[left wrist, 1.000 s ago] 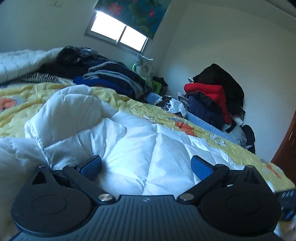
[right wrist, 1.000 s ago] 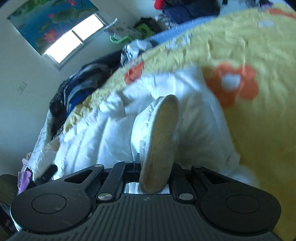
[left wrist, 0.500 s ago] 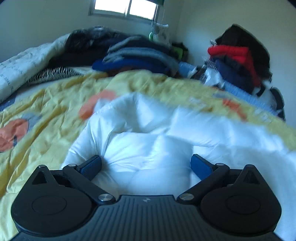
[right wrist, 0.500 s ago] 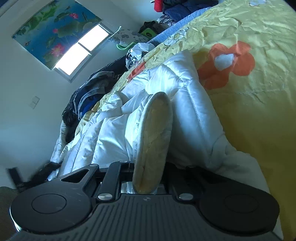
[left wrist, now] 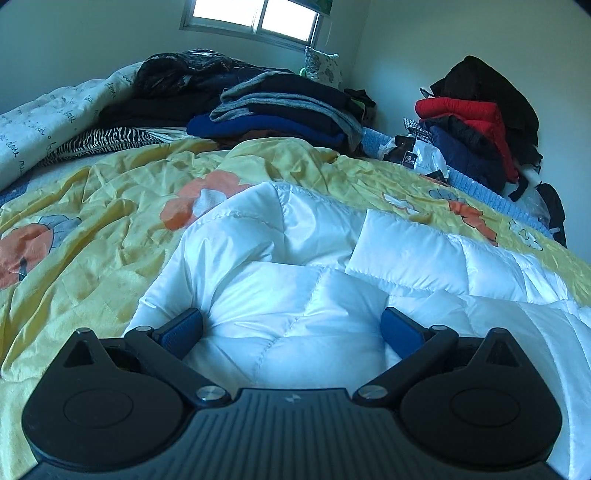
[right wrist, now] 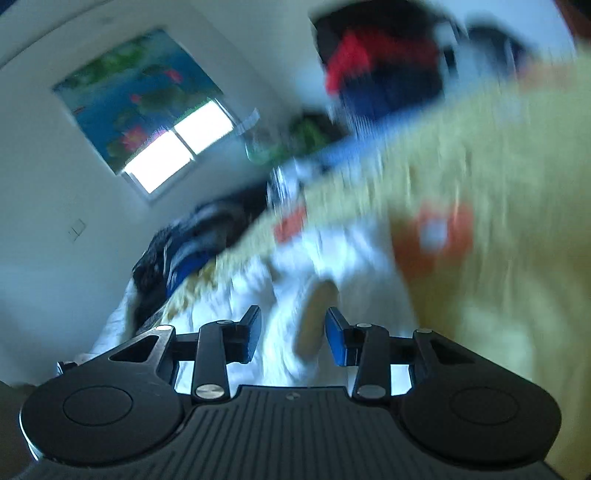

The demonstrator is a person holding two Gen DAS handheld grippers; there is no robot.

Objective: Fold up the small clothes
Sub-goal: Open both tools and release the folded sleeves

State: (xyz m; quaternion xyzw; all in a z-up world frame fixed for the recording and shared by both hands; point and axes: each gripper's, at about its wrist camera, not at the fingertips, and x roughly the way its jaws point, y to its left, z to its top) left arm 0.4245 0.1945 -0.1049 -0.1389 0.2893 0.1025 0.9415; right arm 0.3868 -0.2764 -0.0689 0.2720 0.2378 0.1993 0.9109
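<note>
- The picture is very blurry.
- The right tool (right wrist: pixel 291 334) has its two blue pads apart.
- A puffy white jacket (right wrist: pixel 332 266) lies on the yellow blanket (right wrist: pixel 498 177), and a tan bit sits between the pads.

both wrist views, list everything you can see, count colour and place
jacket: one, white quilted, on the quilt, nearest the grippers
quilt: one, yellow with orange flowers, covering the bed
folded stack: one pile, grey, black and blue, far end of the bed
zebra cloth: one, black and white, left of the stack
white blanket: one, with dark script, far left
coat pile: one, black, red and navy, by the right wall
window: one, bright, back wall
blind: one, blue with lotus flowers, above the window
left gripper: black, blue fingers, open around a jacket fold
right gripper: black, open, a cuff between the fingers; view blurred
</note>
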